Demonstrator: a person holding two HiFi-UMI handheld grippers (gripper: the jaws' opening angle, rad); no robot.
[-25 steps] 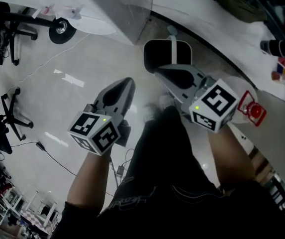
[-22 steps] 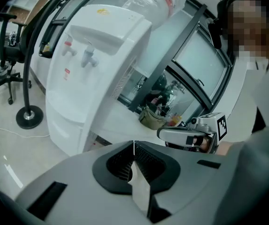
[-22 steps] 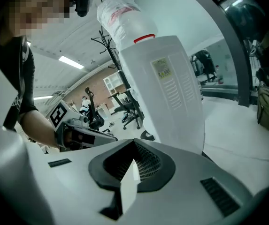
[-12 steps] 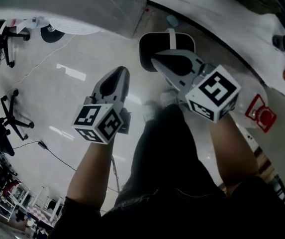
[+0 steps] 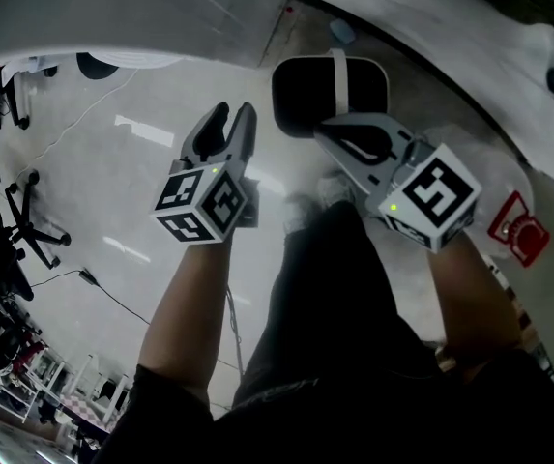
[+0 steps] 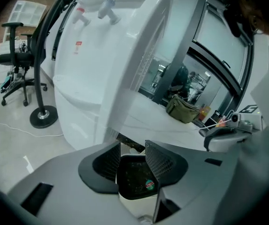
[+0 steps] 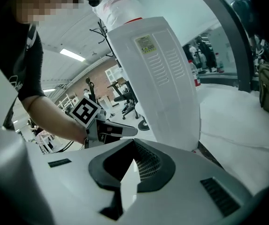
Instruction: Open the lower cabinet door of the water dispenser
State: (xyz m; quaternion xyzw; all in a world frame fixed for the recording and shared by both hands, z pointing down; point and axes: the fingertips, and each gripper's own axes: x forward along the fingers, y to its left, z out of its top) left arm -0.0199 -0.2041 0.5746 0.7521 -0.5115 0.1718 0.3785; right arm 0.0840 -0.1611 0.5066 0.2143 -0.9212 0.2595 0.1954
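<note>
Standing near dispenser (image 6: 101,69), dark-lined bin (image 5: 304,93)

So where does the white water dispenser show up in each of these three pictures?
Head view: the water dispenser lies along the top edge, left of centre, seen from above.
Left gripper view: the dispenser fills the upper middle, taps at upper left.
Right gripper view: the dispenser stands at centre, vented panel facing the camera.
Shared landmark: the left gripper, jaws opening and gripping nothing, shows in all three.
</note>
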